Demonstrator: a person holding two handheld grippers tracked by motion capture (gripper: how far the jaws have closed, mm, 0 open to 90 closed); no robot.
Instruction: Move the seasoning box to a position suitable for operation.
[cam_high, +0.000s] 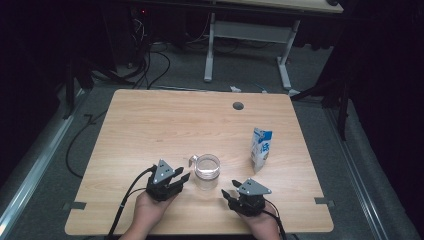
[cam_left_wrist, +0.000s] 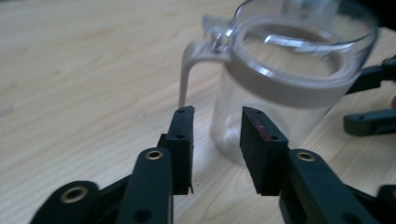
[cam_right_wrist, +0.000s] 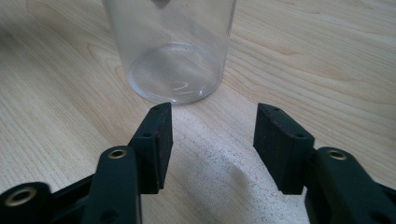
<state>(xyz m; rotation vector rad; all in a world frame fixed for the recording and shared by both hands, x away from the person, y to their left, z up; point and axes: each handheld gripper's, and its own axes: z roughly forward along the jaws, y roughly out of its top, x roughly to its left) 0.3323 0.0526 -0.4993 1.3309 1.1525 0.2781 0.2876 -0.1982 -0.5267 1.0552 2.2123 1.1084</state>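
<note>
**Both grippers closing in on the glass mug**

The table (cam_high: 150, 125) is pale wood, bare apart from two things near our edge. We note the carton (cam_high: 261, 149) first: white and blue, upright, well off to the right of the work. Its print is too small to read, so we record no brand or label.

The mug (cam_high: 207, 171) stands upright near the front middle of the table, between the two grippers. It is clear glass with a pale band under the rim and a pale handle (cam_left_wrist: 187, 70) on its left side; it looks empty.

Left gripper (cam_high: 181, 176): jaws partly spread, nothing between them, pointed at the mug's lower wall just beside the handle. Right gripper (cam_high: 227, 191): jaws spread wider, empty, resting low and aimed at the mug's base (cam_right_wrist: 175, 74), near but apart from it.

We judge the step in hand to be taking hold of the mug. To do it well, the left pads should slip either side of the handle, square to it, and close gently; glass is slick and may twist. Keep the right gripper low and ready to steady the base.
</note>
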